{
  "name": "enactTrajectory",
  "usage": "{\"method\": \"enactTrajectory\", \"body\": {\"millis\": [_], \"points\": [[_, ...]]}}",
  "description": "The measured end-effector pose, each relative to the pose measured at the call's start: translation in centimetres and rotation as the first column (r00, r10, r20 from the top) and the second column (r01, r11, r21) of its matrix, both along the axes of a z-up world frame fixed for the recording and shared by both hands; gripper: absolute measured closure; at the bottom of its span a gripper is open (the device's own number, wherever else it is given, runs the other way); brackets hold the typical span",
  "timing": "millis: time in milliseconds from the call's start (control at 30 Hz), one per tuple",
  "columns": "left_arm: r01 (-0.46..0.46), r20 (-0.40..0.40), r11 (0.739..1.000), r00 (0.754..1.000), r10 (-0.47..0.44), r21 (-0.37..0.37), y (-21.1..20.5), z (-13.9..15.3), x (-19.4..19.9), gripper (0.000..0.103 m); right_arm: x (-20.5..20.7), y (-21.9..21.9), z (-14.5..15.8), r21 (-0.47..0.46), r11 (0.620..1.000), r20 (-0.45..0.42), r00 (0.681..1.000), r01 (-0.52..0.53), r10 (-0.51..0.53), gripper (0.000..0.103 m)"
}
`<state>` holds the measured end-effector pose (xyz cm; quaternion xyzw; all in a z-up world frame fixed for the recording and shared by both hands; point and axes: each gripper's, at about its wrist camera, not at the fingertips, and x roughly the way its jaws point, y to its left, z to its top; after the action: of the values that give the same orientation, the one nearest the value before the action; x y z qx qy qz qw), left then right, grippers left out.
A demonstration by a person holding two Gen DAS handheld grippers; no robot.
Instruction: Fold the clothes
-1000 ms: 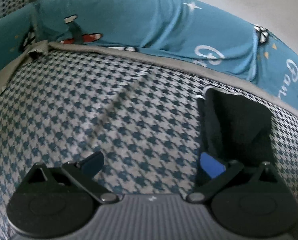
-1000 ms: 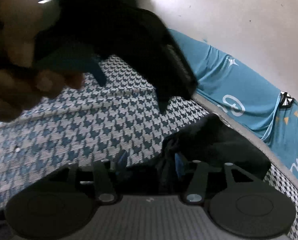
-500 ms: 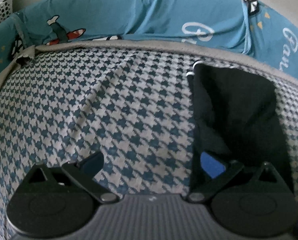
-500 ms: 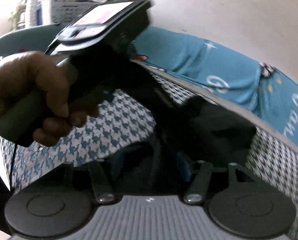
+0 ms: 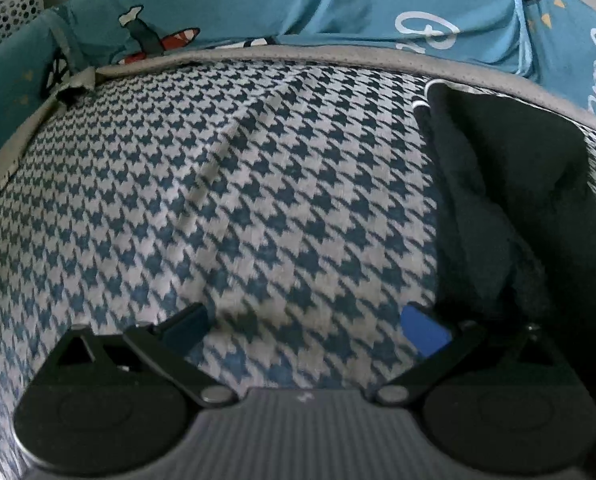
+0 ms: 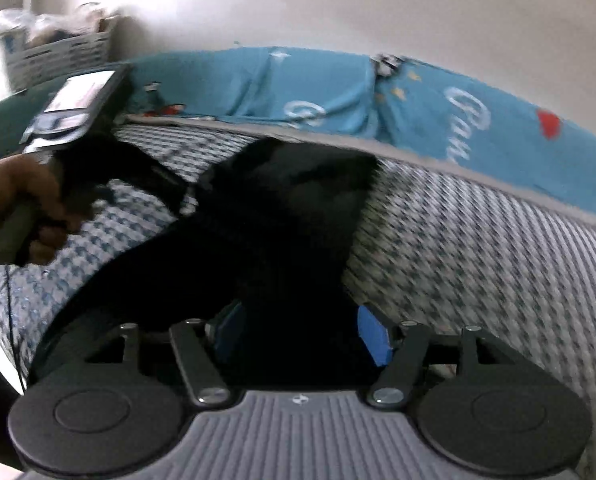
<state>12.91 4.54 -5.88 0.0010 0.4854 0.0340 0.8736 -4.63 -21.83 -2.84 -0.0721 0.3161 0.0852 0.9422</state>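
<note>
While the black garment (image 5: pixel 510 184) lies in a rough, bunched heap on the houndstooth bed cover (image 5: pixel 257 200), close under the grey piping at the far edge, I judge the folding barely begun: I can make out no clean crease or squared edge in it, only a dark lump with a thin white trim at its top left corner. Seen from my right side, the same cloth (image 6: pixel 289 216) runs from that heap straight down between the blue pads (image 6: pixel 372 336) of my right hand-held gripper (image 6: pixel 298 336), whose jaws are opening at this moment; the fabric sits between them, but it is too dark there to tell whether the pads press on it or have let it go. My left hand-held gripper (image 5: pixel 306 328) stands with its jaws well apart and nothing between them, over bare cover just left of the garment, its right pad (image 5: pixel 424 330) near the cloth's lower edge. In the right view my left hand (image 6: pixel 21 208) grips its handle beside the heap. What is left, as I read it, is nearly all of the job: spreading the piece flat, bringing its sides together, and smoothing it into a tidy stack. Beyond the bed cover a teal printed sheet (image 5: pixel 338 4) lines the far side, and a white perforated basket (image 5: pixel 9 12) stands at the left corner against the pale wall (image 6: pixel 378 4).
</note>
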Motion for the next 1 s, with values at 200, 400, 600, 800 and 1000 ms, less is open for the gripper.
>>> {"method": "enactTrajectory", "body": {"millis": [200, 400, 600, 800, 1000], "points": [[0.022, 0.018, 1.0, 1.0, -0.022, 0.013, -0.4, 0.7, -2.4, 0.0, -1.9, -3.1, -0.4, 0.009, 0.991, -0.016, 0.991, 0.135, -0.135, 0.04], [0.024, 0.022, 0.999, 0.999, -0.023, -0.039, -0.4, 1.0, -6.0, 0.0, -3.2, -5.4, -1.0, 0.008, 0.971, -0.027, 0.971, 0.239, -0.238, 0.04], [0.029, 0.025, 0.999, 0.999, -0.029, -0.036, -0.6, 0.8, -9.3, 0.0, -3.0, -6.7, -1.9, 0.064, 0.962, -0.052, 0.963, 0.266, -0.263, 0.04], [0.026, 0.029, 0.999, 0.999, -0.025, -0.028, -0.9, 0.5, -11.8, 0.0, -2.2, -6.8, -2.5, 0.112, 0.954, -0.044, 0.961, 0.277, -0.273, 0.04], [0.024, 0.047, 1.0, 0.999, -0.023, -0.014, -1.3, 0.4, -13.3, 0.0, -1.5, -5.8, -3.0, 0.082, 0.967, -0.006, 0.971, 0.24, -0.24, 0.069]]}}
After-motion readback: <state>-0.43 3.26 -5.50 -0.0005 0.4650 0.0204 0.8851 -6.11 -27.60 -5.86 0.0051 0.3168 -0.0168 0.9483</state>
